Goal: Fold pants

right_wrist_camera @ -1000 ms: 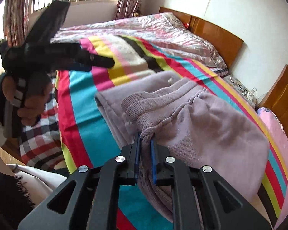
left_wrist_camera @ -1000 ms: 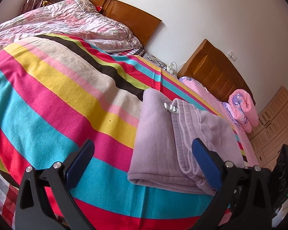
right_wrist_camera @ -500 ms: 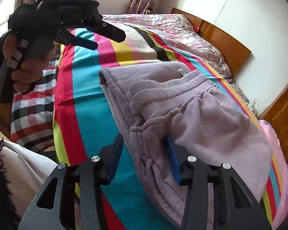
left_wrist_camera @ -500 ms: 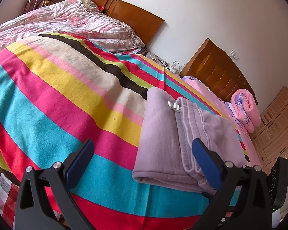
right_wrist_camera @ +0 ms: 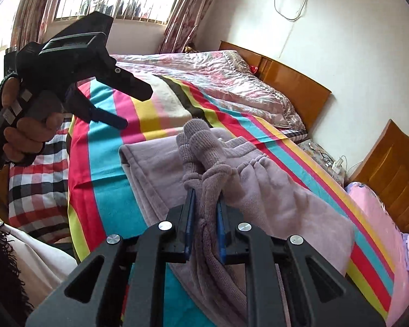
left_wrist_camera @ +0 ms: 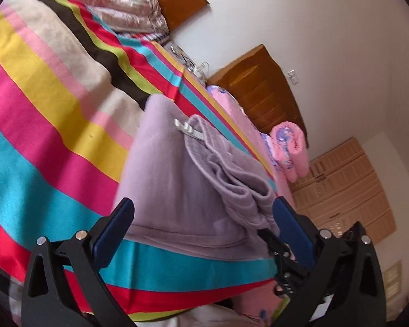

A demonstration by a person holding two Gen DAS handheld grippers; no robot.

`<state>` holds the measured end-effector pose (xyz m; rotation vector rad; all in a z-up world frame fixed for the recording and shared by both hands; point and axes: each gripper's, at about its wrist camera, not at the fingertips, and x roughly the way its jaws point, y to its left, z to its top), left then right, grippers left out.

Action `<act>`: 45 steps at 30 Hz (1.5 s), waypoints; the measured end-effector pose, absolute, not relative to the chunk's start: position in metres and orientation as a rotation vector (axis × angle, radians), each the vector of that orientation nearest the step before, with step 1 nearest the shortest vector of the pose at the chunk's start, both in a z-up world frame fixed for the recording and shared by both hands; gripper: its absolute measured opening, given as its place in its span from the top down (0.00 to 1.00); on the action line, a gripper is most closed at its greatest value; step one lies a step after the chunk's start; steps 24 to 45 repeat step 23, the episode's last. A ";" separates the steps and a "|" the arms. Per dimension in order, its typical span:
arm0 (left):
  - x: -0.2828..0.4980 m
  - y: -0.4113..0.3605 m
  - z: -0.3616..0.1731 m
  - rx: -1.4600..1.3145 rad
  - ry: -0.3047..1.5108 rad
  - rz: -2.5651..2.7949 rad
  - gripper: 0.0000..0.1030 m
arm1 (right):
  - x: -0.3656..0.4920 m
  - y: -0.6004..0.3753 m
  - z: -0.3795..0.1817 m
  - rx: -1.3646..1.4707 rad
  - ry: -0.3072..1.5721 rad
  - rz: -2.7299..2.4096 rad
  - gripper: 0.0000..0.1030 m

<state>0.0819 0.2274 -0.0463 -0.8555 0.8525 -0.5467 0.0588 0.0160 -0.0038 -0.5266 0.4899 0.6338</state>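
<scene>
Pants lie folded on the striped blanket. Right gripper pinches the bunched cuffs tight. Left gripper hangs wide open above the near edge. I think: lift slowly, lay the cuffs flat, smooth the bumps.

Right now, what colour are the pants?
Light purple pants, a plain lilac; clearest in the left wrist view.

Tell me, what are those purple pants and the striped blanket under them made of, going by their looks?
The pants look like soft knit fleece, matte and fuzzy, with a ribbed band bunched between the right gripper fingers; probably cotton or a blend. The striped blanket looks like plush fleece or terry: a short, dull nap with no sheen. The exact fibre cannot be told for either.
</scene>
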 end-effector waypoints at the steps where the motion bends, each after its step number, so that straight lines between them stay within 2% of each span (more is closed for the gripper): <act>1: 0.093 0.223 -0.050 -0.930 0.896 -0.617 0.02 | 0.057 0.017 -0.003 -0.541 0.484 0.632 0.87; 3: 0.115 0.208 -0.053 -0.972 0.976 -0.696 0.02 | 0.054 0.019 -0.002 -0.554 0.465 0.623 0.87; 12: 0.204 0.118 -0.067 -0.821 1.260 -0.739 0.03 | 0.046 0.025 -0.005 -0.591 0.429 0.604 0.87; 13: 0.209 0.109 -0.072 -0.789 1.281 -0.735 0.14 | 0.047 0.026 -0.009 -0.595 0.436 0.589 0.87; 14: 0.212 0.103 -0.076 -0.740 1.289 -0.708 0.46 | 0.049 0.027 -0.014 -0.592 0.452 0.575 0.86; 15: 0.213 0.099 -0.081 -0.683 1.302 -0.666 0.56 | 0.051 0.026 -0.019 -0.583 0.475 0.589 0.84; 16: 0.212 0.099 -0.086 -0.670 1.298 -0.657 0.65 | 0.050 0.023 -0.021 -0.570 0.488 0.603 0.71; 17: 0.211 0.101 -0.090 -0.676 1.289 -0.662 0.72 | 0.047 0.017 -0.021 -0.544 0.476 0.598 0.52; 18: 0.209 0.103 -0.094 -0.679 1.277 -0.661 0.73 | 0.041 0.006 -0.016 -0.496 0.448 0.586 0.42; 19: 0.207 0.105 -0.096 -0.694 1.256 -0.669 0.73 | 0.036 -0.009 -0.010 -0.435 0.423 0.574 0.26; 23: 0.204 0.105 -0.098 -0.680 1.227 -0.676 0.73 | 0.022 -0.071 0.003 -0.211 0.402 0.477 0.16; 45: 0.204 0.105 -0.098 -0.680 1.227 -0.676 0.73 | 0.022 -0.071 0.003 -0.211 0.402 0.477 0.16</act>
